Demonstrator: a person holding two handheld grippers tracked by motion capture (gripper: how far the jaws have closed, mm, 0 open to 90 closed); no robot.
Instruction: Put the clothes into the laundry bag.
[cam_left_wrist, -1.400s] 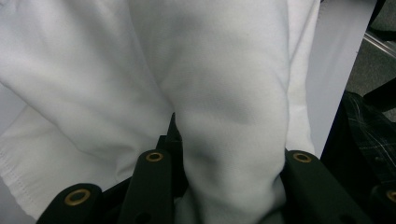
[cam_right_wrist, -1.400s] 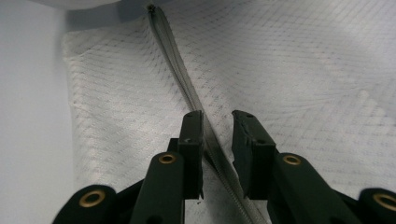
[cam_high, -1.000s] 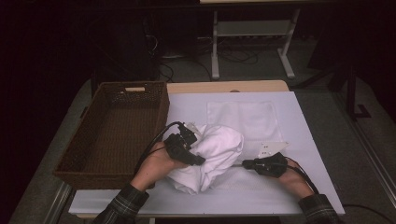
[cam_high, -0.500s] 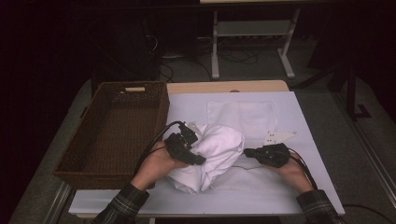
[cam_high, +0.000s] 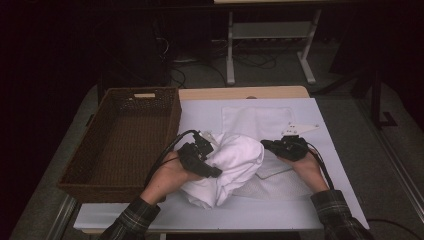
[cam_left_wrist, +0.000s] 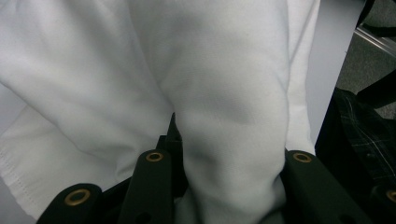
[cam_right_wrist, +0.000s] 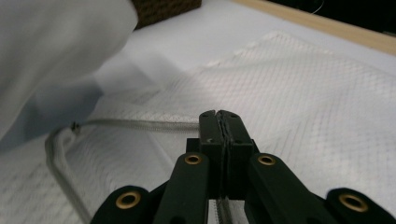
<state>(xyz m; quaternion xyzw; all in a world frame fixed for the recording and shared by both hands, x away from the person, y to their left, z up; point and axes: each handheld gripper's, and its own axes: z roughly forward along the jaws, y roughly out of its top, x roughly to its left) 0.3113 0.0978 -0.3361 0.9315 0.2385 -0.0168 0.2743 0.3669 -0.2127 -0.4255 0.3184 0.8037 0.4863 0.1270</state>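
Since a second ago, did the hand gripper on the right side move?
Yes. In the high view the right gripper has shifted away from the table's near edge, toward the flat mesh bag, jaws shut on the bag's edge.

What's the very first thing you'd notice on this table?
Probably the big bunched-up white cloth in the middle of the table, with the left gripper clamped on a thick fold of it. Right beside it, the right gripper is pinching the zipper edge of a flat white mesh bag. At the left sits an empty brown wicker basket.
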